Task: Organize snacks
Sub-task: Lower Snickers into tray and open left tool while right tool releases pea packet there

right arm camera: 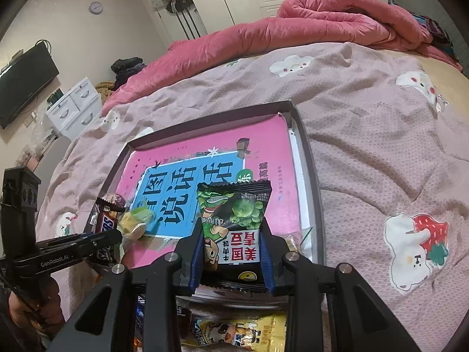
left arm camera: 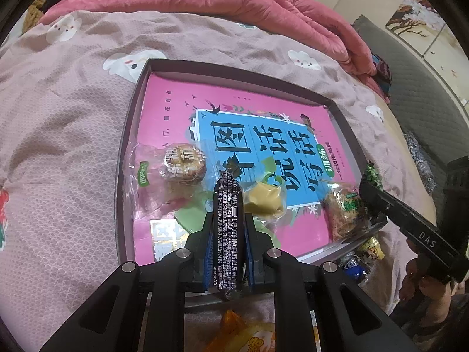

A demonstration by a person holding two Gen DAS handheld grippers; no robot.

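Note:
A dark-rimmed tray [left arm camera: 129, 152] lies on the bed with a pink book [left arm camera: 164, 102] flat inside it. My left gripper [left arm camera: 228, 220] is shut on a black chocolate bar [left arm camera: 228, 205], held upright over the tray's near edge. In the tray lie a round pastry in clear wrap [left arm camera: 181, 164], a yellow-green sweet [left arm camera: 265, 201] and a crumbly snack packet [left arm camera: 346, 214]. My right gripper [right arm camera: 233, 228] is shut on a green pea packet [right arm camera: 234, 214] above the near right part of the tray [right arm camera: 310, 158]. The left gripper [right arm camera: 114, 234] with its bar [right arm camera: 107, 223] shows in the right wrist view.
Loose snacks lie on the bed in front of the tray: an orange packet [left arm camera: 234, 331], a yellow packet [right arm camera: 243, 331] and a blue one [left arm camera: 354, 267]. A rumpled pink quilt [left arm camera: 205, 3] is piled behind. A person's hand [left arm camera: 416, 272] holds the right gripper.

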